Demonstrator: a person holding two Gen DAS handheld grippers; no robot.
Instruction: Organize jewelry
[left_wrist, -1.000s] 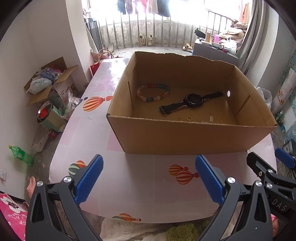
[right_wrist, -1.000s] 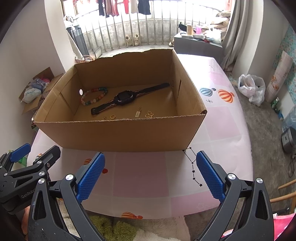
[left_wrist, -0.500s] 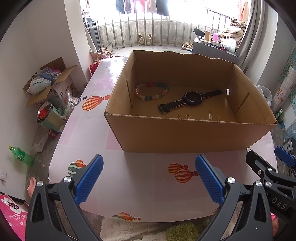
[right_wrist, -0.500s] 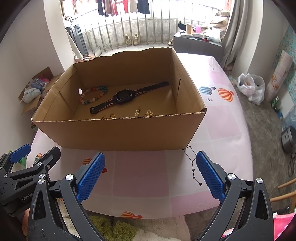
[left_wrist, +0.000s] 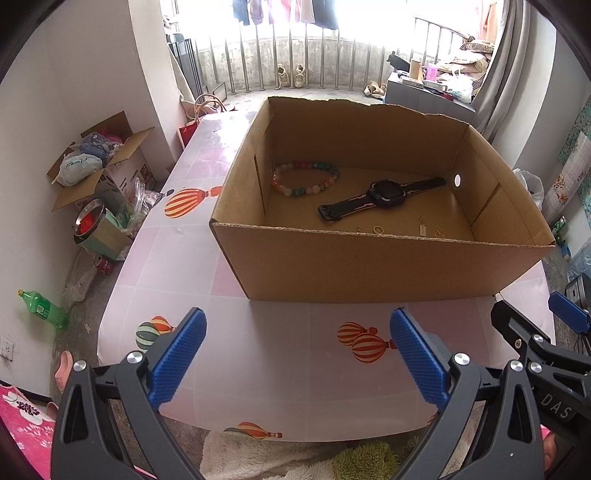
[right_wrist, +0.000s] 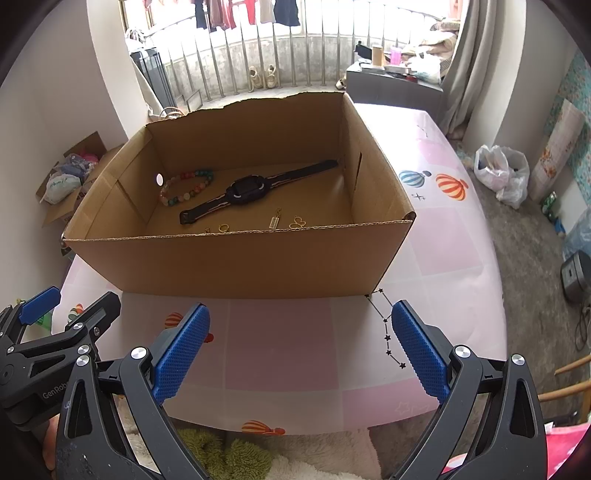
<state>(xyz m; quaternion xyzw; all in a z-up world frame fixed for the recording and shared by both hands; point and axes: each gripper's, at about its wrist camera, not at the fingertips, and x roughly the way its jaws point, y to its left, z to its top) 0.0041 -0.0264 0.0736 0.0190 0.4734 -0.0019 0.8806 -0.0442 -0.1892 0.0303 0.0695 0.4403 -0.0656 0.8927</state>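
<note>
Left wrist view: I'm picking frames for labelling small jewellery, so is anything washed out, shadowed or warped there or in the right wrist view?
Left wrist view: window blown out, box rim bowed by the fisheye, gold pieces tiny but visible. Right wrist view: same backlight, cardboard box front wall in shade, watch and bead bracelet sharp.
</note>
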